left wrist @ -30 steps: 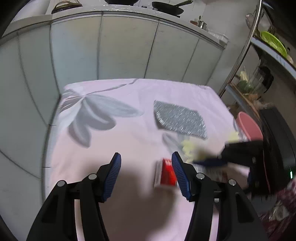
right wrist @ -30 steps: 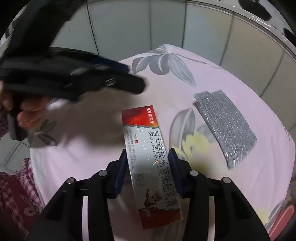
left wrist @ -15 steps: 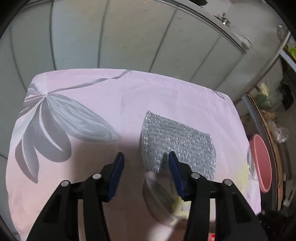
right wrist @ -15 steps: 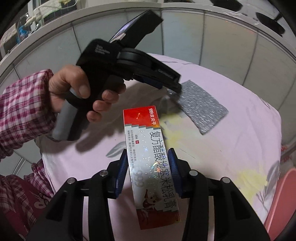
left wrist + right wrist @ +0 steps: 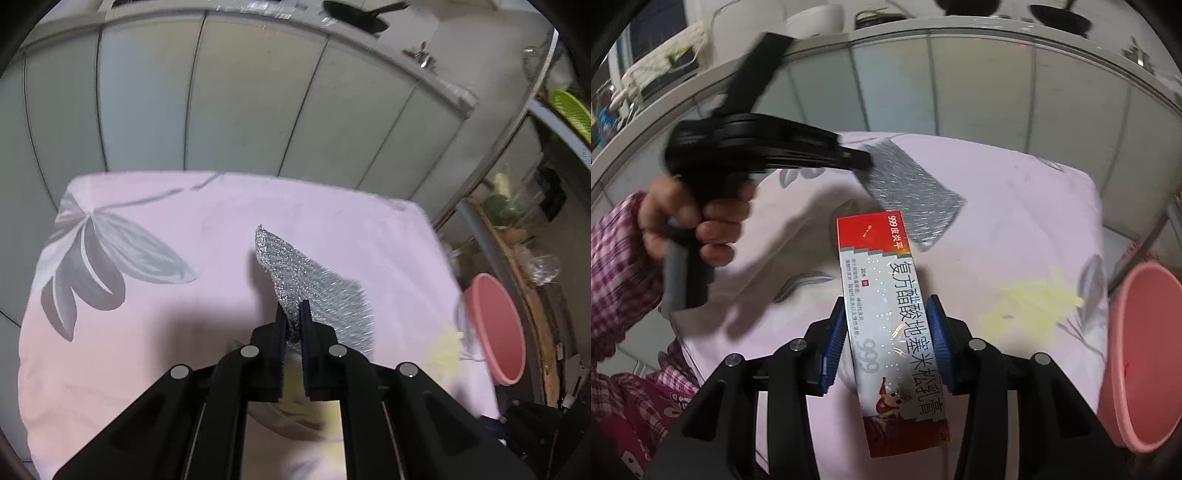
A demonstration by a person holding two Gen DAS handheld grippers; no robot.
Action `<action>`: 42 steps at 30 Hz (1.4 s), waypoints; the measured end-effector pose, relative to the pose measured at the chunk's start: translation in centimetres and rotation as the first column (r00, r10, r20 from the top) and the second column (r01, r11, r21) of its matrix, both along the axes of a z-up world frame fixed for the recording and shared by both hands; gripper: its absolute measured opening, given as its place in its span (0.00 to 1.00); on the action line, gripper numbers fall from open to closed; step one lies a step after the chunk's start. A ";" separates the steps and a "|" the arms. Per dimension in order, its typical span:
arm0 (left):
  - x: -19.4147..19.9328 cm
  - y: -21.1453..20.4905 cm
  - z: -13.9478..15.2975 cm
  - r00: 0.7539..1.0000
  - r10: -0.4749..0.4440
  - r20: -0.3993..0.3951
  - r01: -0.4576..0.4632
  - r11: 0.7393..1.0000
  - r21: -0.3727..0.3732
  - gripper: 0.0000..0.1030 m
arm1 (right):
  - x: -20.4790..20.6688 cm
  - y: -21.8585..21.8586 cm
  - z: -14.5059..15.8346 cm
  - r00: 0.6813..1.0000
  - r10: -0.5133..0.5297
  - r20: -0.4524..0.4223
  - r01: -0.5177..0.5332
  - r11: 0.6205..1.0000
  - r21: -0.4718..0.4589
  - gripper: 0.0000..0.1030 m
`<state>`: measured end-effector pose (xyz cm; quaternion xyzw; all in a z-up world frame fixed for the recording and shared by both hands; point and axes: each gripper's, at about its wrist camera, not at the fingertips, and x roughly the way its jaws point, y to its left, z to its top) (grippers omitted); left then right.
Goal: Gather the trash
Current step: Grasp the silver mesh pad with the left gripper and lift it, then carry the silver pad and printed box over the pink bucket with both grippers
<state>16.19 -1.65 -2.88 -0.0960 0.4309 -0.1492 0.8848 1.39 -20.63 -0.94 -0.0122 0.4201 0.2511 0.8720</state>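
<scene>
On the left, a hand [image 5: 690, 218] in a plaid sleeve [image 5: 617, 266] works the left gripper [image 5: 291, 321]; its jaws are closing, nearly together, on a corner of the silver glittery sheet [image 5: 314, 291], which lifts off the pink flowered cloth [image 5: 155, 332] at that corner while the rest lies flat. In the middle, the right gripper [image 5: 888, 339] pinches the red and white ointment box [image 5: 886, 321] across its width, the box held just above the cloth and pointing away from the camera. To the right, the pink bin [image 5: 1145, 350] stands beside the table's edge, apparently empty as far as its visible inside shows. By my reckoning, 2 pieces of trash are in hand and none is binned yet; what remains is carrying both over to the bin and letting go. No other loose litter shows on the cloth.
</scene>
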 end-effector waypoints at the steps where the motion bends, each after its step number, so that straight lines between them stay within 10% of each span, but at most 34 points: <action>1: -0.3 -0.3 0.6 1.000 -0.005 0.013 0.005 1.000 -0.002 0.06 | -0.3 -0.6 0.2 1.000 -0.020 0.005 0.020 1.000 0.008 0.42; 24: -7.9 -14.3 9.3 0.935 -0.278 0.220 0.280 0.960 0.023 0.06 | -4.3 -11.1 2.8 0.957 -0.277 0.088 0.272 0.960 0.064 0.43; 42: -8.2 -25.5 9.4 0.868 -0.437 0.237 0.428 0.899 0.090 0.06 | -4.5 -20.8 3.0 0.843 -0.527 0.110 0.518 0.850 0.096 0.43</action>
